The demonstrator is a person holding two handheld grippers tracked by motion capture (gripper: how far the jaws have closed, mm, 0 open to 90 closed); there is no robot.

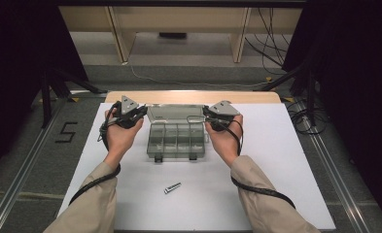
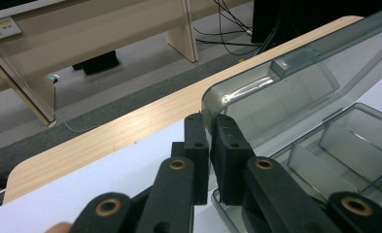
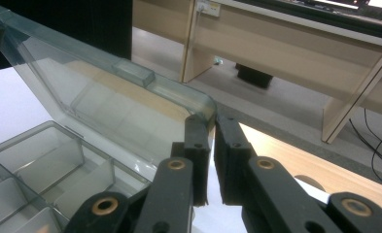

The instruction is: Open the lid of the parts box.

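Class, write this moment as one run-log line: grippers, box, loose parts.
left gripper: shut on lid corner | right gripper: shut on other lid corner | compartment box: open, lid raised | bolt: loose on table, nearer the person

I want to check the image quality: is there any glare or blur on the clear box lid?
Left gripper view: a bright glare streak on the lid corner, jaws sharp. Right gripper view: lid evenly lit, background soft. High view: box dim, edges dark.

Grey carpeted floor (image 1: 188,73), pale wooden bench (image 1: 179,19) beyond table, black cables (image 1: 271,43) trailing right, dark curtains (image 1: 18,48) both sides.
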